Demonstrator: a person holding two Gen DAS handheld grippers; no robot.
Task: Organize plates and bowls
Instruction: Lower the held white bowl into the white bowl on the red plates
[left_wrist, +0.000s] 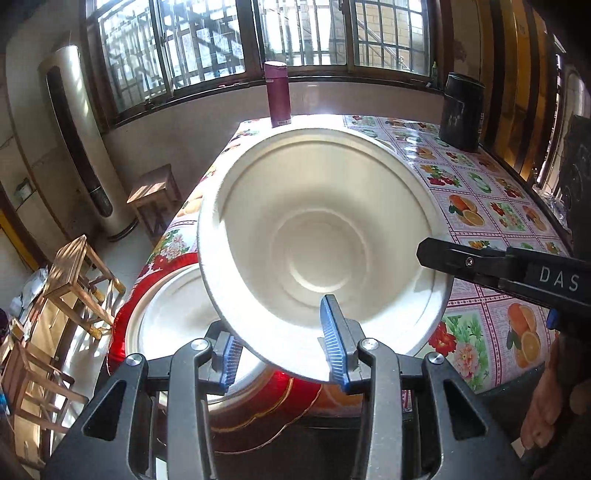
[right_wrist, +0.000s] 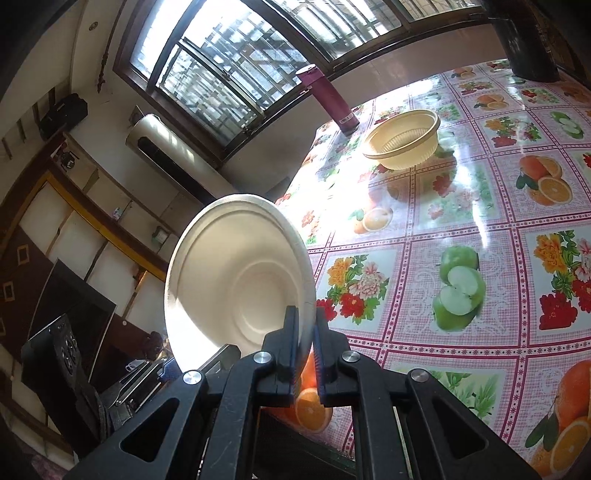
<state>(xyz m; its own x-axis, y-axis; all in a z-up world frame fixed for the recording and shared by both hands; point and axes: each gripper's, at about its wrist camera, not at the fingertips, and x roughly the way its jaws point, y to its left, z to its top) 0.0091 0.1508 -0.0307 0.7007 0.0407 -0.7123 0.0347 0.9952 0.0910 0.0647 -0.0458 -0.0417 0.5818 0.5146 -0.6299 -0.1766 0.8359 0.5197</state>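
Observation:
A white bowl (left_wrist: 317, 236) hangs tilted above the table, with both grippers on it. My left gripper (left_wrist: 279, 321) straddles its near rim: one blue pad lies inside the wall, the other under the rim. My right gripper (right_wrist: 306, 314) is shut on the bowl's (right_wrist: 236, 280) rim; it enters the left wrist view as a black finger (left_wrist: 461, 262) at the bowl's right edge. Below the bowl a second white dish (left_wrist: 173, 325) rests on a red, gold-trimmed surface at the table's near-left corner. A yellow plastic bowl (right_wrist: 402, 144) stands upright farther back on the table.
The table wears a fruit-and-flower cloth (right_wrist: 461, 229). A maroon bottle (left_wrist: 279, 94) stands at its far edge and a dark canister (left_wrist: 461, 110) at the far right. Wooden stools (left_wrist: 74, 273) stand on the floor to the left. A person's hand (left_wrist: 546, 406) shows at lower right.

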